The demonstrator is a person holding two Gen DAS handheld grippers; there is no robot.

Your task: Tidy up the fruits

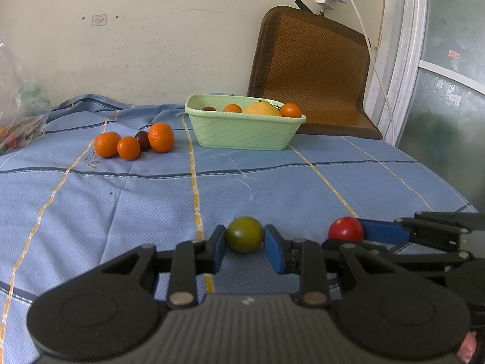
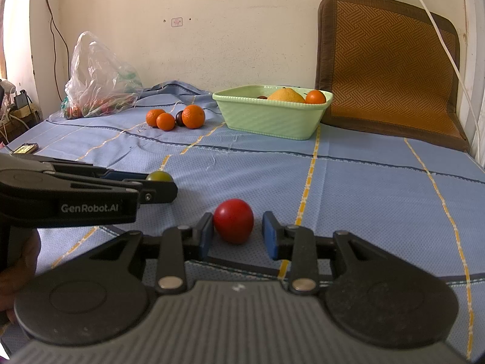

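Observation:
A green tomato (image 1: pixel 244 234) lies on the blue cloth between the fingers of my left gripper (image 1: pixel 245 244); the left pad touches it, the right pad stands just off it. A red tomato (image 2: pixel 233 220) lies between the fingers of my right gripper (image 2: pixel 237 235), which is open with a gap on the right side. The red tomato (image 1: pixel 346 229) and right gripper also show in the left wrist view. A pale green basket (image 1: pixel 245 130) holds oranges, a yellow fruit and a dark fruit. Three oranges (image 1: pixel 162 137) and a dark plum (image 1: pixel 142 140) lie left of it.
A plastic bag (image 2: pixel 100 85) with produce sits at the far left. A brown woven mat (image 2: pixel 391 66) leans on the wall behind the basket (image 2: pixel 272 115). A white cable (image 2: pixel 439 30) hangs at the right. A small box (image 2: pixel 25 148) lies at the left edge.

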